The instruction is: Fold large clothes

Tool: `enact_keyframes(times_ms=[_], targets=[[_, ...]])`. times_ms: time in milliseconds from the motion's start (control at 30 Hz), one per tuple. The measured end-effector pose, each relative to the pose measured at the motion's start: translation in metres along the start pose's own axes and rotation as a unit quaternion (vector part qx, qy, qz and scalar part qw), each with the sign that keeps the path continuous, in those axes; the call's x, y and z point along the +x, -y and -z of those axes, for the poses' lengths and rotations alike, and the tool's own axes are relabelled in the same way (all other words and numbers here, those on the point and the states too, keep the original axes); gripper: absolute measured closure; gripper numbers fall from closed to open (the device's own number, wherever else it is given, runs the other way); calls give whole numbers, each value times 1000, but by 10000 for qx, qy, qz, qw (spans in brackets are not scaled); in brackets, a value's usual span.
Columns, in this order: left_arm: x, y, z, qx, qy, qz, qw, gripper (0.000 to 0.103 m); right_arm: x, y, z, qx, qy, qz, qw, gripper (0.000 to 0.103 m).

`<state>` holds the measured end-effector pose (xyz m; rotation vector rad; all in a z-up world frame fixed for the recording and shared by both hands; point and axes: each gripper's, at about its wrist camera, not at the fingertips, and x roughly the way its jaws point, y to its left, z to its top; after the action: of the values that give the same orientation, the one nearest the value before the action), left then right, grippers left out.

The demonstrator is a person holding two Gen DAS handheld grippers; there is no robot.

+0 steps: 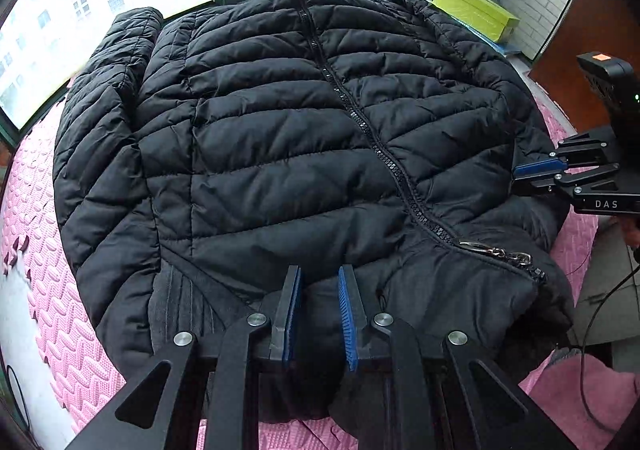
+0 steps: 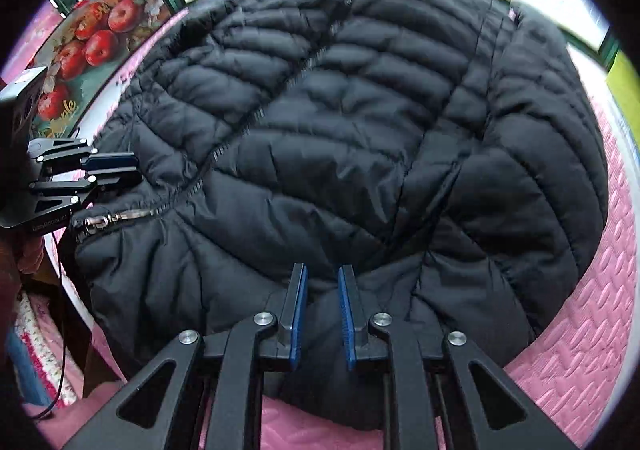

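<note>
Pinching the collar end of the black puffer jacket (image 1: pixel 280 122), spread front-up on the pink mat (image 1: pixel 52 314), with left gripper (image 1: pixel 319 282) and right gripper (image 2: pixel 322 282) nearly closed, risking slippery padded fabric sliding free.

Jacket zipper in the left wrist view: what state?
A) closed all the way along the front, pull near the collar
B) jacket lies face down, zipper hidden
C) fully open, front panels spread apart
A: the zipper runs closed down the middle of the black jacket, and its metal pull lies at the collar end.
</note>
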<state>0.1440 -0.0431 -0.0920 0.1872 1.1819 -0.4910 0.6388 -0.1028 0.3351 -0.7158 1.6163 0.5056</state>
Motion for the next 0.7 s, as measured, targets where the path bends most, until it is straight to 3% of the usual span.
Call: enact_keyframes(times_ms=[100,167,233,300,433,533,700], targets=[[-16,-16,-20,-179,181,186,9995,82,-12,0,-6,-57,-35,-65,10000,85],[-29,-27,-41,-238,385,169,9988,81,-25,2,-19,-114,164,13,9998,85],[-37,-39,-65,-328,557,67,9979,60,-34,10,-38,-91,370,69,9992,85],[-39,-53,-94,-389,749,-113,9964,50,-37,21,-55,-19,584,237,9980,85],[-32,-90,-153,-713,787,-229,9941,50,-34,49,-95,303,878,488,9945,82],[-11,-121,-192,-1109,645,-191,9916,50,-19,72,-117,487,855,637,9931,81],[28,-166,-235,-1542,403,-132,9871,50,12,108,-127,626,336,1213,9901,81]])
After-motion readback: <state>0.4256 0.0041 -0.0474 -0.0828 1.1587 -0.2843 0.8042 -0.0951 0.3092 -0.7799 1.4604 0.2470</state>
